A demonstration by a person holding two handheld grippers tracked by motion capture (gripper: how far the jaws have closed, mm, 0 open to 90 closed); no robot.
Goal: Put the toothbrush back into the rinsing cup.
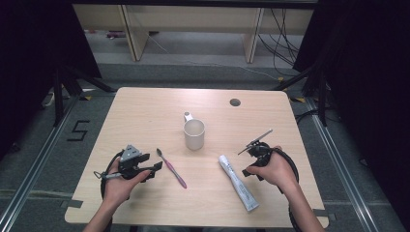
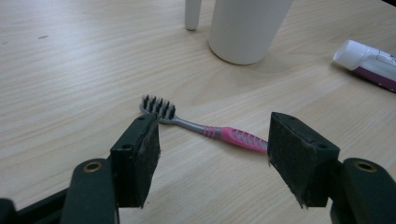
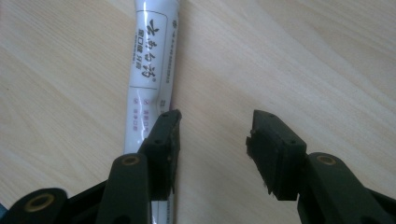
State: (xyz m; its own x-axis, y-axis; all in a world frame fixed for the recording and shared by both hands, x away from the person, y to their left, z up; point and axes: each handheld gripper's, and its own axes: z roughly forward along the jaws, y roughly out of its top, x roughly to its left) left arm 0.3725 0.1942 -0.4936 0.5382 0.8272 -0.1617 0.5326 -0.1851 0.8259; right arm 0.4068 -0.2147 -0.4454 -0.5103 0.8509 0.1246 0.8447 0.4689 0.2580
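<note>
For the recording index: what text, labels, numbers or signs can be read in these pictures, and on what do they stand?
"5": black tape mark on the floor left of the table.
Toothpaste tube: large dark characters and small pink print, too blurred to read.

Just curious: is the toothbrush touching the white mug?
Apart. The high view shows bare table between the toothbrush and the mug; the left gripper view shows that gap too.

We see the right gripper [image 3: 212, 140] with its two black jaws apart over bare wooden table [image 3: 303, 60], nothing between them, while the white toothpaste tube [image 3: 149, 70] lies just left of the left jaw, running away to the far edge.
</note>
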